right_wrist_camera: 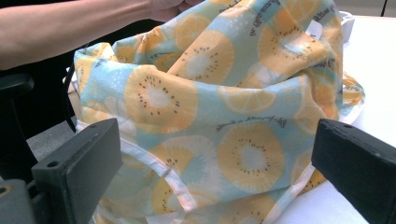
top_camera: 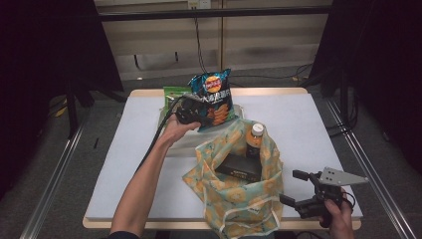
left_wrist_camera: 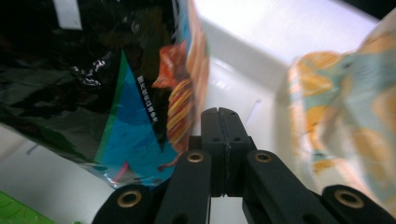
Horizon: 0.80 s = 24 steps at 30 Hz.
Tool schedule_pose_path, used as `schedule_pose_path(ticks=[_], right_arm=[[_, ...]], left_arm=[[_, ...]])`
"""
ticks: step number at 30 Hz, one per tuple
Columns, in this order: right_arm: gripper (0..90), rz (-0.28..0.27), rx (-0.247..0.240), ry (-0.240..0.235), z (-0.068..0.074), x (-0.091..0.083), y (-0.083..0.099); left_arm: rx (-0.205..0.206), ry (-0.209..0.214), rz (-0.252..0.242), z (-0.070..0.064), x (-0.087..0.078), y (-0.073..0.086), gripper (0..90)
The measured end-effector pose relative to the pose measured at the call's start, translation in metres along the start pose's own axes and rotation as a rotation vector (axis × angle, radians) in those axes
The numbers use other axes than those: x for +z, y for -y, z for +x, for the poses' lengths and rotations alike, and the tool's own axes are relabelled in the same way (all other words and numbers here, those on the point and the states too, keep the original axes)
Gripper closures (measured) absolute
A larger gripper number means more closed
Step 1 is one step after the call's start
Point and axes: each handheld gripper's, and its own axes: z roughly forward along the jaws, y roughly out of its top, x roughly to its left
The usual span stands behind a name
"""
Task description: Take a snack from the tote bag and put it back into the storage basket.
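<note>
Centrally, upper frame, our left gripper (top_camera: 191, 115) fingers pinched the chip bag (top_camera: 215, 97) by its lower edge: light, crinkly, crushable. Our right gripper (top_camera: 304, 191) fingers stood spread beside the tote bag (top_camera: 239, 196).

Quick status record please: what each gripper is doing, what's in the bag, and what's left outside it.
left gripper: jaws shut on the chip bag, held upright above the white tray
right gripper: jaws open, holding nothing, beside the bag's right side near the table's front edge
fruit-print bag: open on the white table cover
inside bag: bottle with a pale cap, upright; dark flat box
outside bag: green packet behind the chip bag
likely next: chip bag into the fruit-print bag
</note>
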Motion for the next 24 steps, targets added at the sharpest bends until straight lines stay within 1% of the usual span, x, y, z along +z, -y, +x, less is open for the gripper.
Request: schedule_pose_path(ticks=[1,3,5,6,7,8,9,10,11,14,15,18,19,20,21,24], right_arm=[[1.2,0.002,0.001,0.001,0.0,0.0,0.0],[1.2,0.003,-0.001,-0.002,0.0,0.001,0.0],[1.2,0.005,-0.003,-0.004,0.0,0.001,0.0],[1.2,0.005,-0.003,-0.002,0.0,0.001,0.0],[1.2,0.006,0.0,0.0,0.0,0.0,0.0],[1.2,0.005,0.002,0.002,0.0,0.0,0.0],[1.2,0.006,0.002,0.002,0.0,0.0,0.0],[1.2,0.005,0.0,0.0,0.0,0.0,0.0],[1.2,0.004,-0.001,0.001,0.0,0.0,0.0],[1.2,0.003,-0.002,-0.001,0.0,-0.001,0.001],[1.2,0.003,-0.003,0.0,0.0,-0.001,0.001],[1.2,0.003,-0.002,0.0,0.0,-0.001,0.0],[1.2,0.003,-0.003,0.0,0.0,-0.001,0.0],[1.2,0.003,-0.003,0.0,0.0,-0.001,0.0],[1.2,0.003,-0.003,0.0,0.001,-0.001,0.0],[1.2,0.004,-0.002,0.002,0.0,0.0,0.0]], left_arm=[[0.005,-0.004,0.015,0.001,0.001,-0.001,89.5],[-0.004,-0.014,0.012,0.003,0.005,-0.003,89.6],[-0.018,-0.009,0.015,0.005,0.007,-0.003,90.0],[-0.023,-0.019,0.027,0.006,0.008,-0.003,90.0],[-0.026,-0.025,0.023,0.007,0.01,-0.002,90.0],[-0.031,-0.047,0.034,0.007,0.011,-0.002,90.0],[-0.034,-0.024,0.029,0.009,0.012,-0.001,90.0],[-0.039,-0.021,0.05,0.009,0.012,0.0,90.0],[-0.038,-0.034,0.059,0.009,0.013,0.0,90.0],[-0.047,-0.041,0.06,0.011,0.014,0.001,90.0],[-0.056,-0.044,0.052,0.011,0.014,0.001,90.0],[-0.039,-0.061,0.066,0.013,0.013,0.0,90.0],[-0.043,-0.062,0.06,0.013,0.014,0.001,90.0],[-0.038,-0.06,0.066,0.014,0.013,0.001,90.0],[-0.04,-0.069,0.066,0.014,0.013,0.001,90.0],[-0.044,-0.076,0.065,0.016,0.013,0.002,90.0]])
